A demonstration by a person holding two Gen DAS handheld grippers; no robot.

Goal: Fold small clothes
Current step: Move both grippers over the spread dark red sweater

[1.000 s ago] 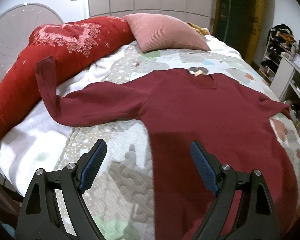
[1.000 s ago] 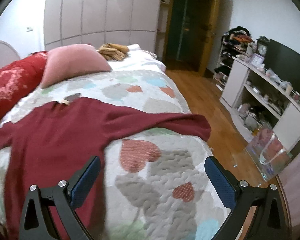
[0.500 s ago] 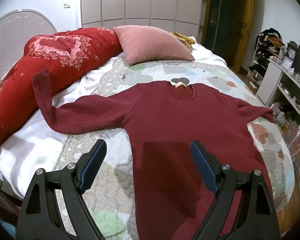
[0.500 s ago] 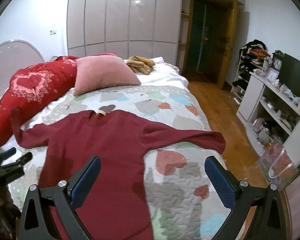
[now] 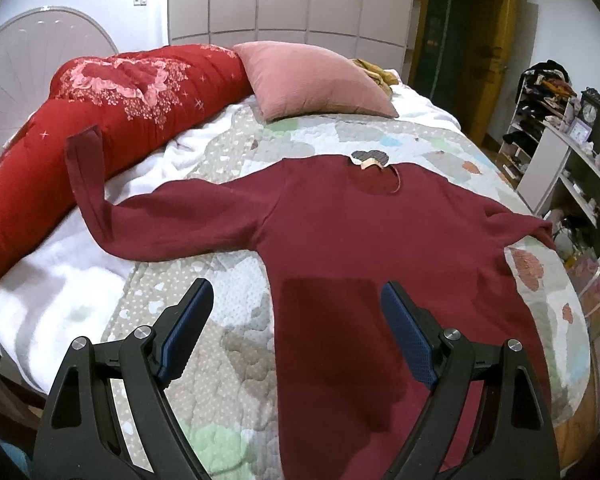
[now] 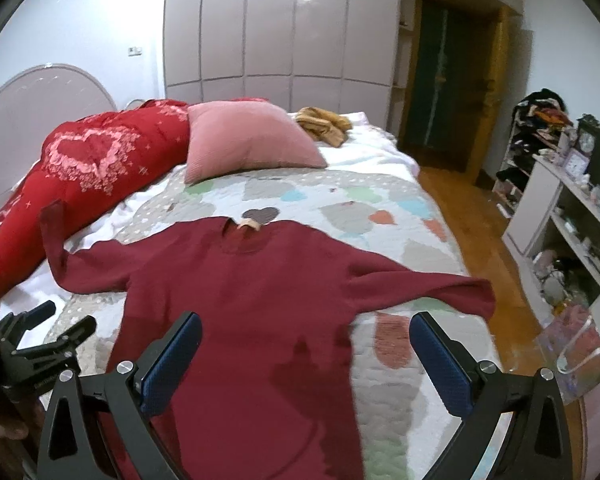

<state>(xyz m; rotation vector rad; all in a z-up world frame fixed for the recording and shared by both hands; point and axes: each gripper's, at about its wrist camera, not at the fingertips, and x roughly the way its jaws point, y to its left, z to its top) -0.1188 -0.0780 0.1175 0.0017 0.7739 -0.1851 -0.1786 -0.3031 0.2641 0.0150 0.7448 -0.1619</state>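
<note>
My 2 tools, left tool (image 5: 296, 328) and right tool (image 6: 306, 354), gape wide, empty, above the maroon sweater (image 5: 364, 240) spread flat on the bed (image 5: 220, 288).

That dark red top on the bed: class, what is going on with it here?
A person holding a two-finger gripper in each hand is about to fold it. The dark red long-sleeved top lies spread flat on the heart-patterned quilt, unfolded, one cuff propped against the red duvet. The left gripper and right gripper both hover open above the top's lower part, gripping nothing. A pink pillow sits beyond the collar.
</note>
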